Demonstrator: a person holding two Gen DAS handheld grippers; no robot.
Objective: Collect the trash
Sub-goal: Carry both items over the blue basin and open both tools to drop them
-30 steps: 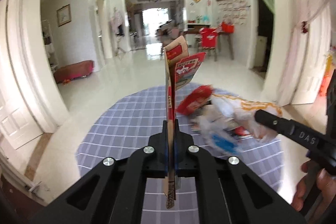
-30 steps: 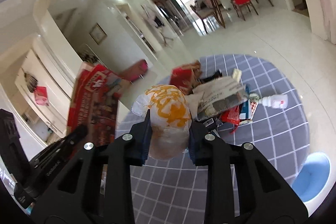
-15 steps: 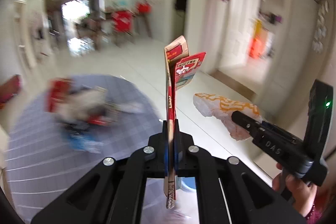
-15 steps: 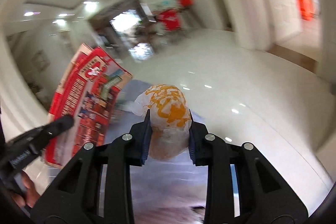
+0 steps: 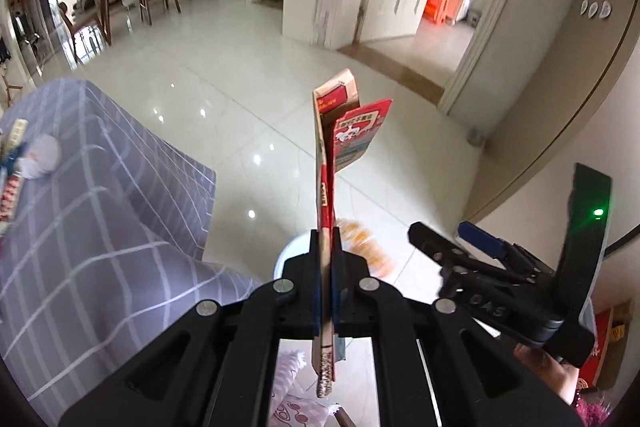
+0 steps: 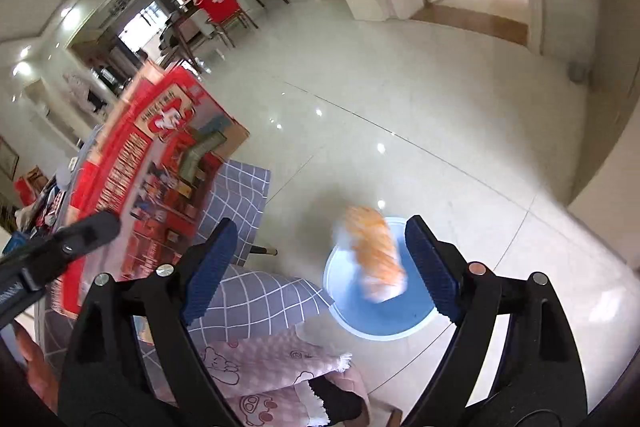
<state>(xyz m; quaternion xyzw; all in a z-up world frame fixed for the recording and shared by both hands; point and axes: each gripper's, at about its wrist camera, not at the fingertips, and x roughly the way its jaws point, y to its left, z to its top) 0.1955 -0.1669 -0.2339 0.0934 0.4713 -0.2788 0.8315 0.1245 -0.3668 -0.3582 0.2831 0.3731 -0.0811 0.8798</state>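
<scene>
Right now the right gripper [image 6: 320, 263] has its jaws opening wide, blue pads [image 6: 210, 267] well apart and nothing pressed between them. The orange-and-white wrapper [image 6: 372, 255] is loose in the gap, motion-blurred, over the blue bin [image 6: 360, 323] on the floor; can't tell if it's touching the bin, probably mid-air. From the right wrist view the bin sits at about 6 o'clock just past the fingertips, partly behind the right finger. The left gripper [image 5: 326, 267] is clenched flat on a red flattened carton [image 5: 344, 131], which stands upright out of the jaws toward 12 o'clock, its lower end poking out below the pads. In the right wrist view the same carton shows broadside at 9 o'clock, above the left gripper's finger. Grey checked tablecloth [image 5: 100, 227] drapes at 8–9 o'clock in the left view, with more litter [image 5: 24, 155] on the table at the far left edge. A pink patterned cloth [image 6: 272, 359] lies at 6 o'clock below the right gripper. Glossy white tile floor [image 6: 420, 131] beyond.
</scene>
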